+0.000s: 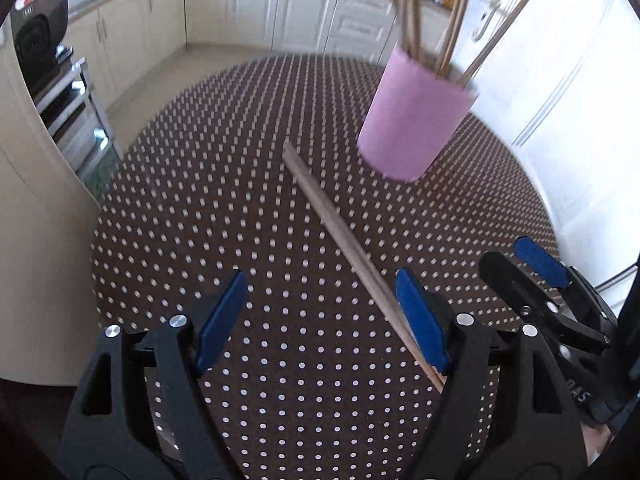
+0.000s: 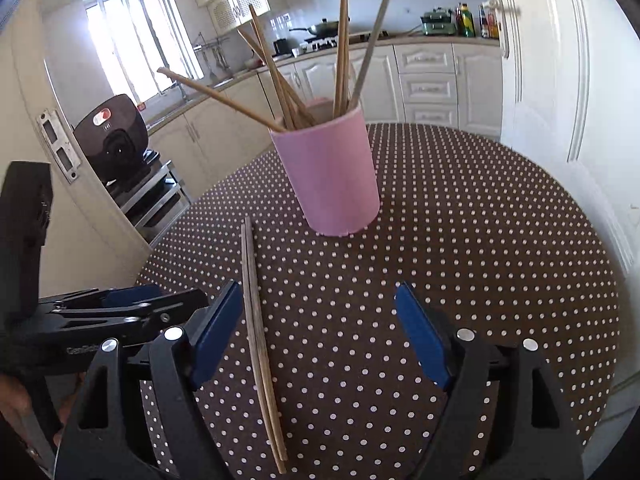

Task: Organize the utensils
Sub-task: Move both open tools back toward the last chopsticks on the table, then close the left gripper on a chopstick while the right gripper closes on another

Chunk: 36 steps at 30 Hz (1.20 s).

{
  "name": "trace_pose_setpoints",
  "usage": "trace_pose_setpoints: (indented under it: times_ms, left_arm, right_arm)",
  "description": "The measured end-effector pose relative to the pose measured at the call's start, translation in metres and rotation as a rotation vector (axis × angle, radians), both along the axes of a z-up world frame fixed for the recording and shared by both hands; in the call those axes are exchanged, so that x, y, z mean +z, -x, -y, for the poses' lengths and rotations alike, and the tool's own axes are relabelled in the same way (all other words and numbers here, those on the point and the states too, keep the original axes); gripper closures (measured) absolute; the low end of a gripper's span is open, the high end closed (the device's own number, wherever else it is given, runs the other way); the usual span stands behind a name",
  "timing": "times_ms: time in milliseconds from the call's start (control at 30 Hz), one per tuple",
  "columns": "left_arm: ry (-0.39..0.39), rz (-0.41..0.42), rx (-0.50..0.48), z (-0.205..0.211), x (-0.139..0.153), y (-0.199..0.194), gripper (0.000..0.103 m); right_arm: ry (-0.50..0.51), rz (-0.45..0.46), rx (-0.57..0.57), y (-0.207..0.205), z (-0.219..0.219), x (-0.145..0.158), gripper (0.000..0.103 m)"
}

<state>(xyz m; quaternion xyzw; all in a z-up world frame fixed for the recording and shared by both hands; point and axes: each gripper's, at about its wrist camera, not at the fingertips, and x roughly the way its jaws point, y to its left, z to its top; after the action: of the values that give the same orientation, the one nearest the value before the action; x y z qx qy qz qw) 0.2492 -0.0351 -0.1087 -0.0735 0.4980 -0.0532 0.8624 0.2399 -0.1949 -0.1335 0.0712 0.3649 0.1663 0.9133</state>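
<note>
A pair of wooden chopsticks (image 2: pixel 254 320) lies flat on the brown dotted tablecloth (image 2: pixel 460 240), just in front of a pink cup (image 2: pixel 332 176) that holds several upright chopsticks (image 2: pixel 280 92). My right gripper (image 2: pixel 320 336) is open over the table, and the pair lies between its jaws, close to the left pad, untouched. My left gripper (image 1: pixel 320 320) is open too. The same chopsticks (image 1: pixel 332 220) run diagonally past the inner side of its right pad (image 1: pixel 420 320). The pink cup (image 1: pixel 412 120) stands beyond. Each gripper shows in the other's view: the right gripper (image 1: pixel 524 268) and the left gripper (image 2: pixel 160 298).
The round table's edge (image 1: pixel 120 200) drops off at the left toward a metal rack (image 2: pixel 156 196) carrying a black appliance (image 2: pixel 116 140). A white door (image 2: pixel 560 80) stands close on the right. Kitchen cabinets (image 1: pixel 280 8) line the far wall.
</note>
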Motion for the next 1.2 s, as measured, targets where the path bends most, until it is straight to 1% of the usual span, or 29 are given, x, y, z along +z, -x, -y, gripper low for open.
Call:
trace_pose_setpoints:
  times_ms: [133, 167, 233, 367, 500, 600, 800, 900, 1000, 1067, 1200]
  left_arm:
    - [0.039, -0.072, 0.017, 0.001, -0.017, -0.010, 0.027]
    - [0.042, -0.077, 0.020, 0.001, -0.019, -0.012, 0.027]
    - [0.034, -0.076, 0.013, 0.004, -0.021, -0.014, 0.027]
    - [0.011, -0.086, 0.012, 0.011, -0.027, -0.018, 0.035]
    - [-0.029, -0.077, 0.022, 0.015, -0.028, -0.020, 0.035]
    - [-0.062, -0.075, 0.026, 0.019, -0.029, -0.020, 0.038]
    - [-0.090, -0.075, 0.019, 0.029, -0.026, -0.019, 0.038]
    - [-0.123, -0.070, 0.015, 0.032, -0.025, -0.021, 0.036]
    - [-0.112, -0.079, 0.027, 0.032, -0.024, -0.028, 0.035]
    - [-0.137, -0.070, 0.040, 0.034, -0.023, -0.033, 0.035]
    - [-0.120, -0.077, 0.043, 0.030, -0.021, -0.038, 0.036]
  right_arm:
    - [-0.006, -0.027, -0.004, -0.006, 0.003, -0.008, 0.027]
    - [-0.008, -0.031, -0.003, -0.007, 0.004, -0.010, 0.027]
    - [-0.009, -0.038, 0.000, -0.008, 0.005, -0.013, 0.027]
    - [-0.008, -0.053, 0.012, -0.012, 0.006, -0.019, 0.027]
    - [-0.015, -0.059, 0.014, -0.018, 0.008, -0.021, 0.027]
    - [-0.021, -0.063, 0.015, -0.022, 0.009, -0.022, 0.027]
    - [-0.024, -0.065, 0.024, -0.026, 0.010, -0.021, 0.027]
    - [-0.027, -0.067, 0.025, -0.028, 0.011, -0.023, 0.026]
    - [-0.028, -0.074, 0.022, -0.030, 0.012, -0.026, 0.026]
    - [-0.026, -0.080, 0.020, -0.032, 0.013, -0.028, 0.026]
    - [-0.019, -0.085, 0.022, -0.033, 0.014, -0.028, 0.025]
